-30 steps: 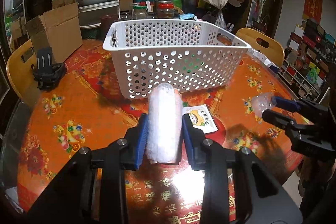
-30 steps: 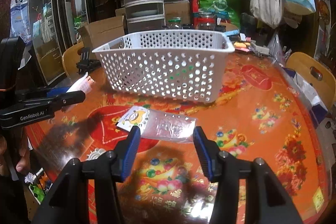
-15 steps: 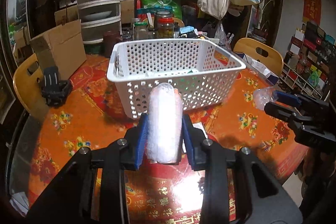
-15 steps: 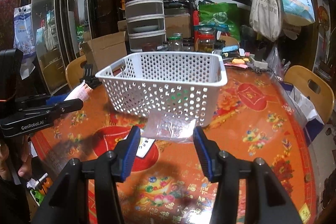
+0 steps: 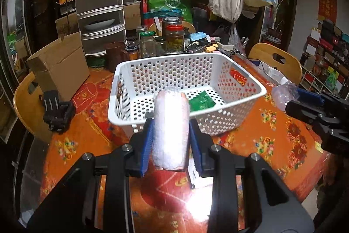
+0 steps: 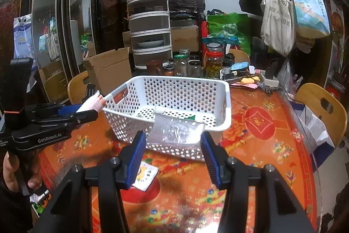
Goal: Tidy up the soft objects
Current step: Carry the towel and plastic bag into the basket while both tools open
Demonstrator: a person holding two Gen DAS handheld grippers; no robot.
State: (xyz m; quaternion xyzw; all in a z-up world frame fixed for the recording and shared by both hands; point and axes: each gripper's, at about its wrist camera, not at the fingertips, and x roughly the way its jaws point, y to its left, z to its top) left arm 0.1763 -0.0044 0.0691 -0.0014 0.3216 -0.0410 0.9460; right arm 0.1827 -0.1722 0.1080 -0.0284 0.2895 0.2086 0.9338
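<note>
The left claw is clamped on a white bubble-wrap roll, its blue pads pressing both sides; the roll stands nearly upright between them, its top rising past the fingertips. It is held above the bench, just short of the near wall of the white basket.

The right claw stands about half open, and a clear plastic bag spans the gap between its blue pads. The bag's crumpled top sticks up in front of the basket's near rim. Whether the pads truly pinch the bag's edges I cannot tell for certain, though the bag hangs clear of the bench with nothing else bearing it.

In the left wrist view the right claw appears at the right edge, its bag showing as a clear lump beside the basket's right corner. In the right wrist view the left claw sits at the left, the roll's end poking out just beside the basket's left corner, with a hand around the handle below.

Inside the basket lies a green packet on its perforated floor.

On the bench, under an orange floral cloth, a small printed sachet lies flat near the front edge, below the right claw. A cardboard box stands at the bench's far-left edge and jars line the far edge behind the basket.
</note>
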